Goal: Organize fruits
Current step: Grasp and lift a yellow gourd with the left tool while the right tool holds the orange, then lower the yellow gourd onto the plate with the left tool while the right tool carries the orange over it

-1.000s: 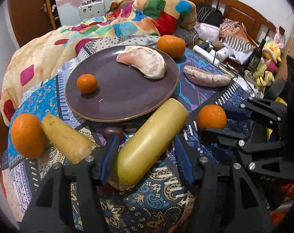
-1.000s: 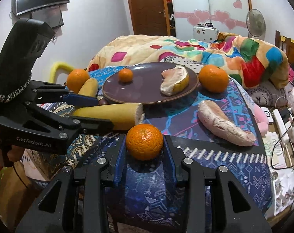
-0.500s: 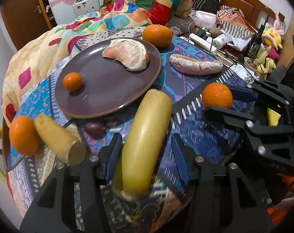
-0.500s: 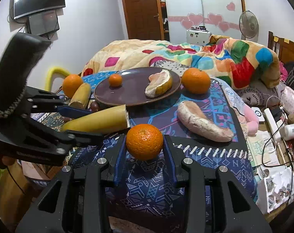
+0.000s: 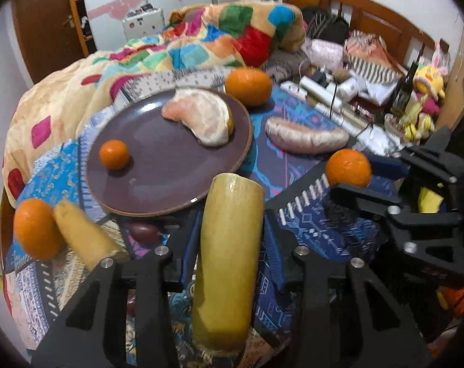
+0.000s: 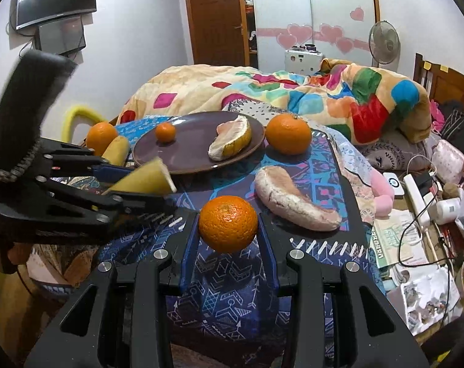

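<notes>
My left gripper is shut on a long yellow fruit piece and holds it above the patterned cloth, its far end over the near rim of the brown plate. My right gripper is shut on an orange, lifted over the cloth. The plate holds a small orange and a pomelo wedge. A big orange and a second pomelo wedge lie right of the plate. Another orange and a yellow piece lie at the left.
A small dark fruit lies on the cloth just below the plate. A colourful quilt is heaped behind the table. Cables, bottles and boxes clutter the bed to the right. The left gripper body shows in the right wrist view.
Both grippers have lifted with their fruit. The yellow piece has left the cloth and swung to point at the plate; the orange has risen off the cloth too.
</notes>
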A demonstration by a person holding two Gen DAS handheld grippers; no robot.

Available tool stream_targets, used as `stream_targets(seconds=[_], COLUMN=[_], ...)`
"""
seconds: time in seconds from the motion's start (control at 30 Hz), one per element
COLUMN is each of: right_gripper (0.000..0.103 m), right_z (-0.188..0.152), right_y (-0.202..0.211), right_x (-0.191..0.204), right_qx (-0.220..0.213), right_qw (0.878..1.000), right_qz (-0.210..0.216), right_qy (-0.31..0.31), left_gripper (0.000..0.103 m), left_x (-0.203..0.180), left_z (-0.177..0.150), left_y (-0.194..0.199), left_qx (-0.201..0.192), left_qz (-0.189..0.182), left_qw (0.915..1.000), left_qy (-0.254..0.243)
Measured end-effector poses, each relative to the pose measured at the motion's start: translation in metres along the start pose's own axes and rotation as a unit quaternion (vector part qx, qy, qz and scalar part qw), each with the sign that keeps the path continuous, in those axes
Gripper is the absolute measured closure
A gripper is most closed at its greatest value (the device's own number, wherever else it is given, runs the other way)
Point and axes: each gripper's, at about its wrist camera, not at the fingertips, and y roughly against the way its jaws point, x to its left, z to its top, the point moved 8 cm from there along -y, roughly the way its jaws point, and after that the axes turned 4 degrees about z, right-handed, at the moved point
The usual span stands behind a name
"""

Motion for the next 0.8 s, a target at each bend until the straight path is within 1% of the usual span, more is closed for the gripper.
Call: stream_targets(seconds=[0.2,0.4,0.53,0.63,0.8], right_gripper=[0.069,0.069,0.069,0.069,0.069], right_z=[0.022,0.045,0.058,0.066,0.075], right_y=[0.009,0.015,0.015,0.011,0.003], right_x=[0.005,0.010,0.012,0.014,0.016], right_qx=[-0.024,-0.048,-0.059,-0.064,-0.068], right_qw=[1.000,0.999,0.998,0.997,0.997], right_qz=[-0.008,-0.014,-0.017,-0.019,-0.017], right_qy=[0.008,0.013,0.017,0.022,0.026], left_gripper=[0.066,0.067,0.067,0.067,0.067], left_x=[0.014,0.030,0.041,0.049,0.058], left_z=[0.012,0.022,0.030,0.036,0.043], left_y=[0.042,0.063,0.069,0.071,0.066], left_qx=[-0.053,-0.089,-0.107,-0.120,-0.122], left_qz=[0.014,0.012,0.009,0.014,0.005], left_qw=[0.9983,0.9949,0.9925,0.9905,0.9896], left_qy=[0.020,0.046,0.059,0.067,0.076])
